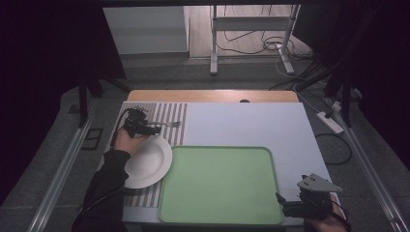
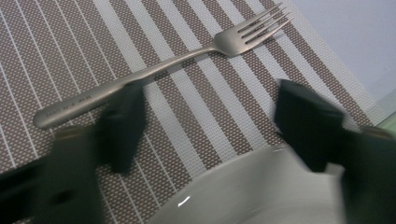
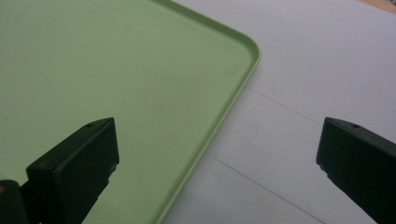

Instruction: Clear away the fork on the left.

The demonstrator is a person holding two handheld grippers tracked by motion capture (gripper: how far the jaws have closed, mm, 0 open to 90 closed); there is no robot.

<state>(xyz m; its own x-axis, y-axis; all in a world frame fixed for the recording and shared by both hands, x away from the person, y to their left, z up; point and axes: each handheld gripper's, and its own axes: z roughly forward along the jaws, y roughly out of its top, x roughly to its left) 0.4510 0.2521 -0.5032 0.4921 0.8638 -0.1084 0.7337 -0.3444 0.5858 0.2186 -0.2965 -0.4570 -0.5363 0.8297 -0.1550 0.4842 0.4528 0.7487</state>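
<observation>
A metal fork lies on a brown-and-white striped placemat, its tines toward the pale table surface. My left gripper is open just over the mat, its left jaw tip at the fork's handle and nothing between the pads. A white plate's rim sits right under the jaws. From above, the left gripper hovers at the far edge of the plate, near the fork. My right gripper stands open and empty over the corner of a green tray.
The green tray takes up the middle front of the white table top, with the right gripper at its near right corner. The striped placemat runs along the left side. Cables and a metal stand lie on the floor beyond.
</observation>
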